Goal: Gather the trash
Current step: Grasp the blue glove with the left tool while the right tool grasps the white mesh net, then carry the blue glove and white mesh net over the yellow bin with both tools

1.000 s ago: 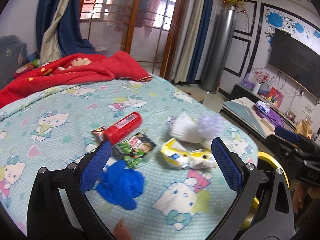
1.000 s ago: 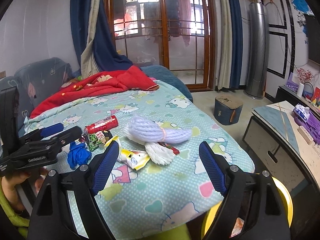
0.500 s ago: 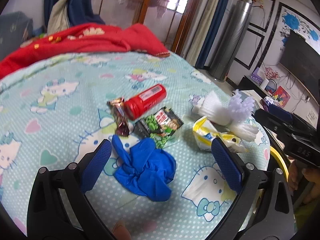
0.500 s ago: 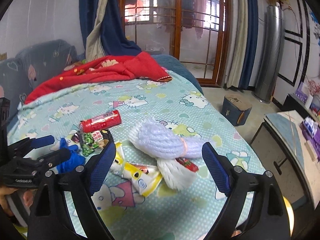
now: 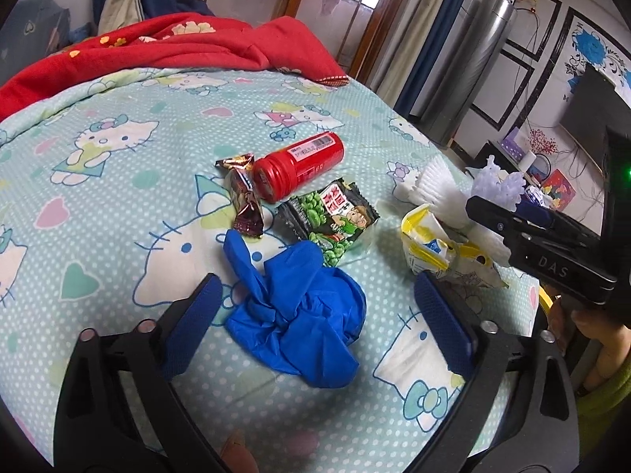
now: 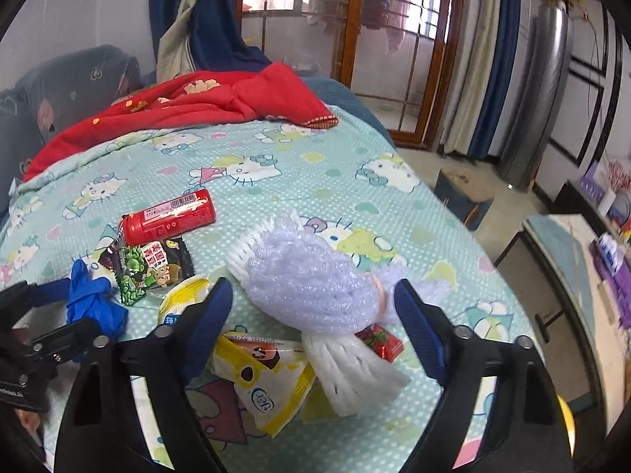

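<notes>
Several pieces of trash lie bunched on a bed sheet (image 5: pixel 118 165) printed with cartoon cats, hearts and white dots on pale green, which covers a rounded surface. A red blanket (image 5: pixel 189 45) is heaped along the sheet's far edge. Beyond it stand wood-framed glass doors (image 6: pixel 394 39) with blue and beige curtains, a tall silver cylinder (image 6: pixel 548 90) near the wall, and a low TV cabinet (image 6: pixel 572 260) off the sheet's right edge.

The left tongs (image 5: pixel 315 311) have just been narrowing a little and stand wide apart, pressing on nothing; a crumpled blue glove (image 5: pixel 299 315) lies on the sheet between the two blue pads. Just beyond the glove lie a green-and-black snack packet (image 5: pixel 335 220) with Chinese characters, a brown candy wrapper (image 5: pixel 244 201) and a red bottle (image 5: pixel 299 165) on its side with a barcode label.

The right tongs (image 6: pixel 311 319) have just been closing in and are still apart, gripping nothing. Between and under the pads lies a pale purple foam net (image 6: pixel 311 276), overlapping a white foam net (image 6: pixel 351 370), near the sheet's right edge. A small red wrapper (image 6: pixel 380 341) peeks out beside them. A yellow-and-white packet (image 6: pixel 268 378), marked with a blue oval logo, lies under the left pad. The right tongs' body reads "DAS" in the left view.
</notes>
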A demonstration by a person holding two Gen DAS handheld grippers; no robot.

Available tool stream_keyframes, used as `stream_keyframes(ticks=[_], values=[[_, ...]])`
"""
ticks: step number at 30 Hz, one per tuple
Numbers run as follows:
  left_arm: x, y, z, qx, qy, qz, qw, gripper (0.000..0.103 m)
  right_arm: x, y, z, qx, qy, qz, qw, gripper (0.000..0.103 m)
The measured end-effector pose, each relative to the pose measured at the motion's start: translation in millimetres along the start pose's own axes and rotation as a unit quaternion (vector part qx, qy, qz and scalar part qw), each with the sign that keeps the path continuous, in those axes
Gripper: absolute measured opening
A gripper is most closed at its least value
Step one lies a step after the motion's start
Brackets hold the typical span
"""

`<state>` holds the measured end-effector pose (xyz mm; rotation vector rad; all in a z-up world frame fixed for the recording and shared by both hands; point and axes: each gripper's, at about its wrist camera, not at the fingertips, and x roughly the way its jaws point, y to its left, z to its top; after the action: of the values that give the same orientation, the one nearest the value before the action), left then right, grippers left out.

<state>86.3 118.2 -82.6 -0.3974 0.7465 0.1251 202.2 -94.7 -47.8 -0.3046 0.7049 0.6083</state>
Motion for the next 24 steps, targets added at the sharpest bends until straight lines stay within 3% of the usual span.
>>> stream_keyframes(ticks=[5,7,8,10,13,18,24], values=[[2,3,-3,-0.008,0.011,0.002,0.9999,0.066,-5,-4,-3,0.013,-0.009,0.015,1.0,0.049],[2,3,-4,-0.01,0.013,0.002,0.9999,0.054,-7,-6,-4,0.018,-0.009,0.021,1.0,0.039],[1,3,-5,-0.011,0.013,0.001,0.9999,0.051,-9,-7,-4,0.02,-0.01,0.023,0.999,0.038],[0,4,-6,-0.012,0.015,-0.002,0.9998,0.032,-13,-10,-6,0.025,-0.012,0.025,0.999,0.033],[0,4,-8,-0.013,0.02,-0.009,0.9997,0.023,-19,-14,-10,0.04,-0.018,0.033,0.998,0.031],[-6,-1,-10,-0.004,0.011,-0.016,0.9998,0.016,-37,-22,-17,0.071,-0.043,0.048,0.995,0.03],[-18,-4,-5,-0.001,-0.015,-0.03,0.9994,0.014,-62,-35,-21,0.106,-0.076,0.057,0.99,0.029]])
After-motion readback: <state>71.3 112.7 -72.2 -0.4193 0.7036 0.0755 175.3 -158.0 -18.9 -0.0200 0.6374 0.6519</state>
